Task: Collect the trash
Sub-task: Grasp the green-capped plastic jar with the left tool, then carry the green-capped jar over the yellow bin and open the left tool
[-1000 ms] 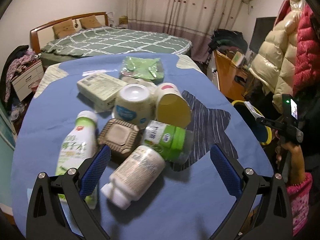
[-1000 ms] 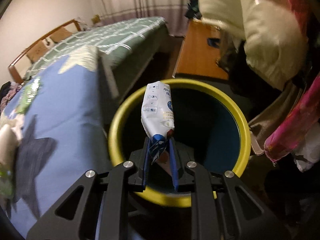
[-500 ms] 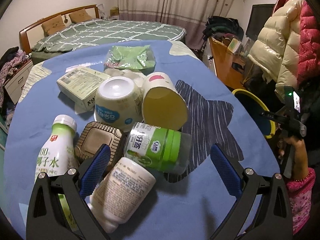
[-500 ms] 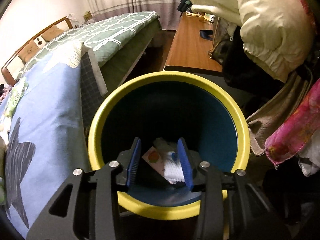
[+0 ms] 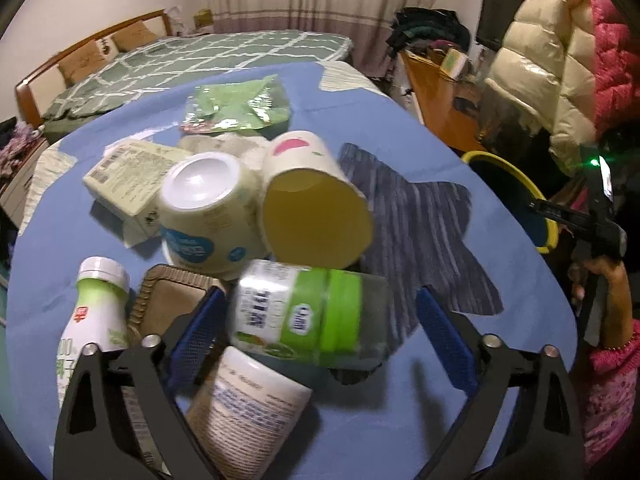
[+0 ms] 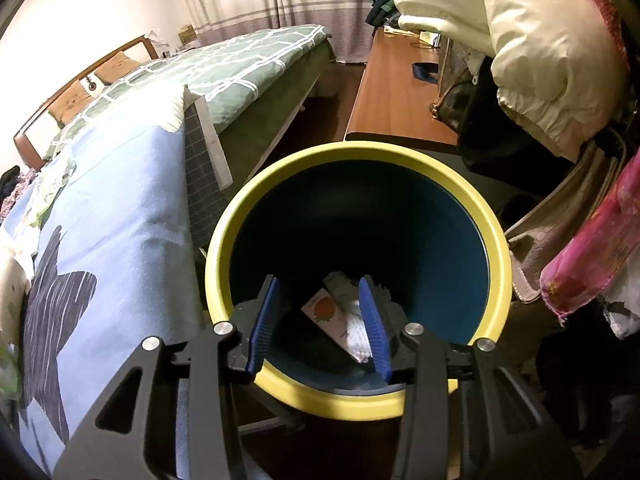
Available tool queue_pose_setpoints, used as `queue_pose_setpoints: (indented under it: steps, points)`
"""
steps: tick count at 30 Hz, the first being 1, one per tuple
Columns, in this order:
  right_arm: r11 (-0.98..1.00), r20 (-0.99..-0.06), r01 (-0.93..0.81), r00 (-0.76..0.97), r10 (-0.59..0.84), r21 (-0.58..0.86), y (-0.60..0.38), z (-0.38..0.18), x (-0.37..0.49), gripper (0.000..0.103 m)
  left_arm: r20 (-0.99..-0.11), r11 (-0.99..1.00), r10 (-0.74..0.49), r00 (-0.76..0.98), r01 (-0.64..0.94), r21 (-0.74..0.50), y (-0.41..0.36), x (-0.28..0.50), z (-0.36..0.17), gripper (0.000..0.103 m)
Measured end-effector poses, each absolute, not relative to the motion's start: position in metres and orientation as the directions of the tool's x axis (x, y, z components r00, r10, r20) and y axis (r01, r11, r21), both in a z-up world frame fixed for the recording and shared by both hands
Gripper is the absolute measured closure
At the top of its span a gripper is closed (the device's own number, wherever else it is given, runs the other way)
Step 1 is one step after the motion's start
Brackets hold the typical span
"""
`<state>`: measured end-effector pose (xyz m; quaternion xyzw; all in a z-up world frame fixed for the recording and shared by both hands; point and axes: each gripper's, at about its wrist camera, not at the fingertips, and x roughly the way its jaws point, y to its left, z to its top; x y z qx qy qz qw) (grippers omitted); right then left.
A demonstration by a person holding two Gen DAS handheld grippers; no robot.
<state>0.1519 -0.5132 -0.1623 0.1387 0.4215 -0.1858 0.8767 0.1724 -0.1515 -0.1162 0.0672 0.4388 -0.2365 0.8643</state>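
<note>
My left gripper is open, its blue pads on either side of a clear jar with a green label lying on the blue-covered table. Around the jar lie a white bottle, a brown square lid, a milk bottle, a white tub, a paper cup, a carton and a green bag. My right gripper is open and empty above the yellow-rimmed bin, where a white wrapper lies at the bottom.
The bin stands off the table's right edge, beside a wooden desk and hanging coats. A bed lies behind the table. The right gripper and the hand holding it show at the left view's right edge.
My right gripper opened and dropped the white wrapper into the bin. My left gripper moved forward and lower until its pads flank the green-label jar.
</note>
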Motion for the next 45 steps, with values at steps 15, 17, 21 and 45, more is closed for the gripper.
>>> queue_pose_setpoints:
  steps: [15,17,21,45]
  points:
    - [0.898,-0.787,0.427,0.589,-0.184,0.110,-0.511,-0.163,0.147,0.063,-0.811,0.869,-0.315,0.494,0.494,-0.037,-0.178,0.169,-0.123,0.033]
    - [0.898,-0.782,0.423,0.597,-0.178,0.119,-0.510,-0.160,0.144,0.063,-0.812,0.869,-0.309,0.495,0.494,-0.030,-0.177,0.166,-0.122,0.033]
    - [0.901,-0.769,0.416,0.614,-0.179,0.123,-0.508,-0.154,0.134,0.063,-0.805,0.857,-0.337,0.489,0.513,-0.047,-0.177,0.153,-0.112,0.033]
    - [0.874,-0.725,0.478,0.630,-0.278,0.081,-0.534,-0.135,0.060,0.056,-0.781,0.670,-0.505,0.367,0.737,-0.087,-0.390,0.168,-0.086,0.033]
